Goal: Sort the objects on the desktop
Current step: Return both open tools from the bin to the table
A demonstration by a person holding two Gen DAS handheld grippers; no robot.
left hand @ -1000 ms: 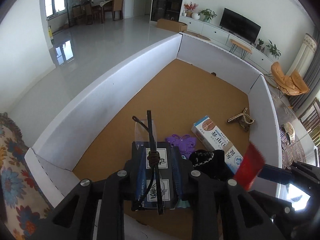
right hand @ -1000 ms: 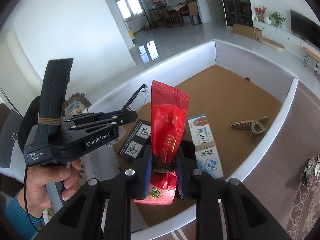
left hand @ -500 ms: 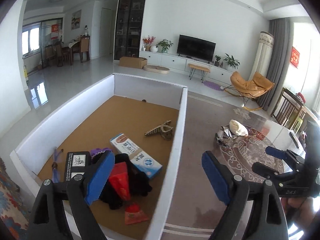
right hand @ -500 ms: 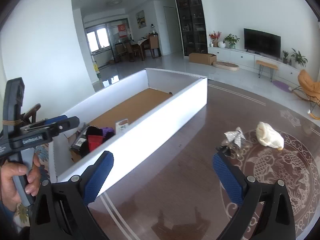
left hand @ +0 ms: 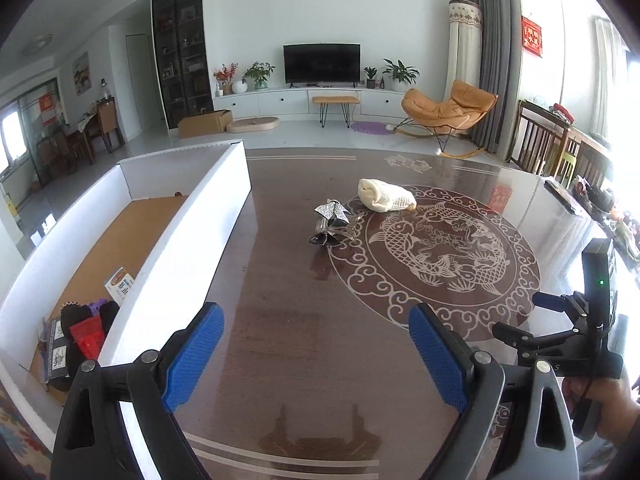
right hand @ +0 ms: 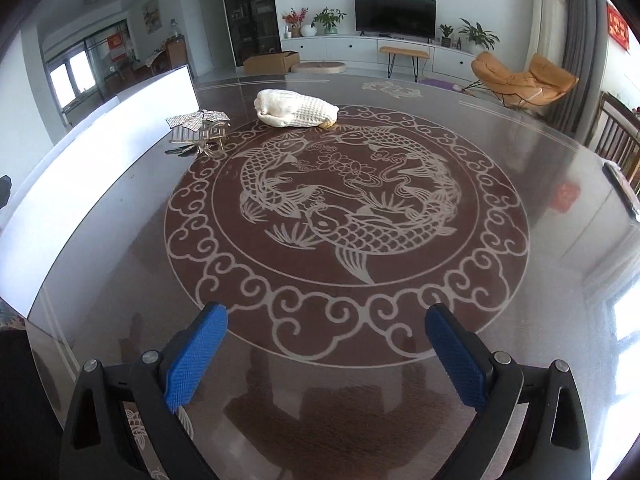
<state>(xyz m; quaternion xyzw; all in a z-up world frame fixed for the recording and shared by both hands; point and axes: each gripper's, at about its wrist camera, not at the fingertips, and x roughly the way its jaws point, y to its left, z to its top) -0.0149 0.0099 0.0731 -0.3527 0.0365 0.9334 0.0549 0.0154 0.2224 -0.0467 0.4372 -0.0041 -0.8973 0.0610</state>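
While both grippers hang over the dark glass table [right hand: 560, 200], each spreads its blue pads wide with nothing between them: the left gripper [left hand: 316, 354] fills the bottom of its view, the right gripper [right hand: 326, 354] the bottom of its own. At the lower right of the left view the right gripper's black body shows again, held in a hand [left hand: 612, 404]. At the lower left of that view, a white box [left hand: 192, 248] with a brown floor stands on the table; its near corner holds a red packet [left hand: 86, 338], black cloth [left hand: 70, 314], a purple piece [left hand: 96, 305], a dark printed box [left hand: 56, 354] and a white and blue carton [left hand: 120, 283], bunched together. Farther out, near the frame's middle, a glittery hair clip [left hand: 334, 224] lies on the table at the edge of the fish medallion [left hand: 436, 248]. Just beyond it rests a cream knitted bundle [left hand: 386, 201], close to the clip but apart from it. In the right view both sit at the upper left, clip [right hand: 200, 132] left of bundle [right hand: 296, 114].
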